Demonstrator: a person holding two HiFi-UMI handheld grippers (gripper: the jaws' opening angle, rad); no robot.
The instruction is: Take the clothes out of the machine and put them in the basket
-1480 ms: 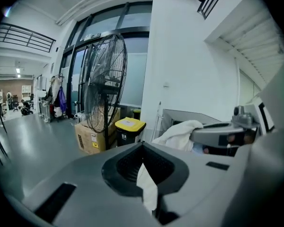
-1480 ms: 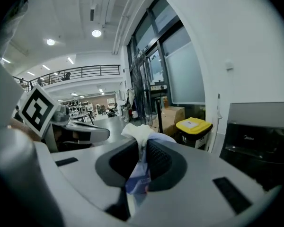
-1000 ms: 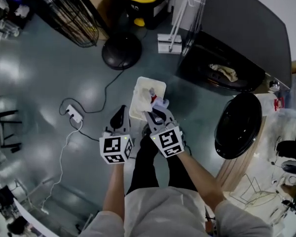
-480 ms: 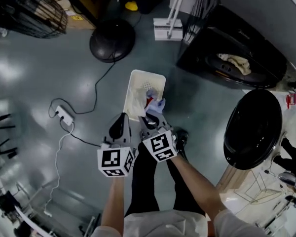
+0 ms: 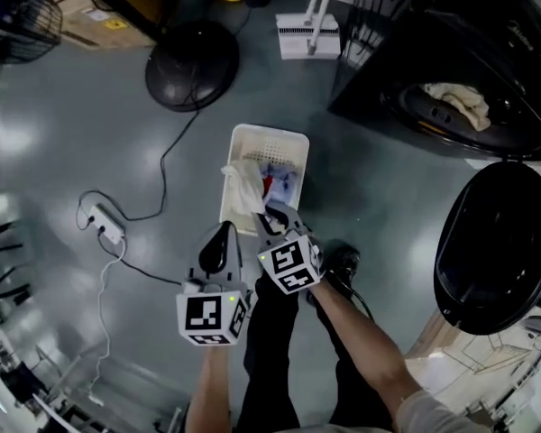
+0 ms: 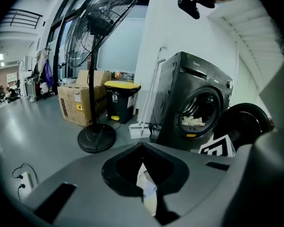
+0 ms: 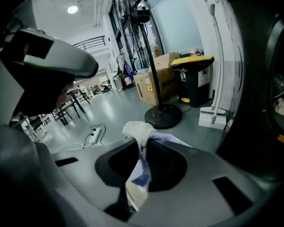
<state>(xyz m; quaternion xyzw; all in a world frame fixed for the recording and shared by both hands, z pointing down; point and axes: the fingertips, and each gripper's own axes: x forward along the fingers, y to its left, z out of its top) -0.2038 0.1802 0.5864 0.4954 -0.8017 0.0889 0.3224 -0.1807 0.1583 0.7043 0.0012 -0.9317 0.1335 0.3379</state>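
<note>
The white basket [image 5: 295, 142] stands on the floor just ahead of my feet, with a white cloth [image 5: 243, 186] and a blue and red garment [image 5: 278, 179] in it. My right gripper [image 5: 272, 216] is at the basket's near edge, shut on a white and blue cloth [image 7: 138, 129] that hangs between its jaws. Left of it, my left gripper [image 5: 222, 237] hovers by the basket's near left corner, jaws shut with nothing seen held. The dark washing machine [image 5: 451, 52] is at the upper right, and a beige cloth [image 5: 457, 103] lies in its drum. Its round door [image 5: 496, 260] hangs open.
A fan's round base [image 5: 192, 64] stands beyond the basket, its cable running to a power strip [image 5: 102, 224] on the left floor. A white brush and dustpan [image 5: 307, 36] lean by the machine. A cardboard box [image 6: 80, 103] and a yellow-lidded bin [image 6: 118, 100] stand behind.
Both grippers have come down toward the basket. The cloth in the right gripper has dropped from above the basket to its near edge, and the white cloth now drapes over the basket's left side.
</note>
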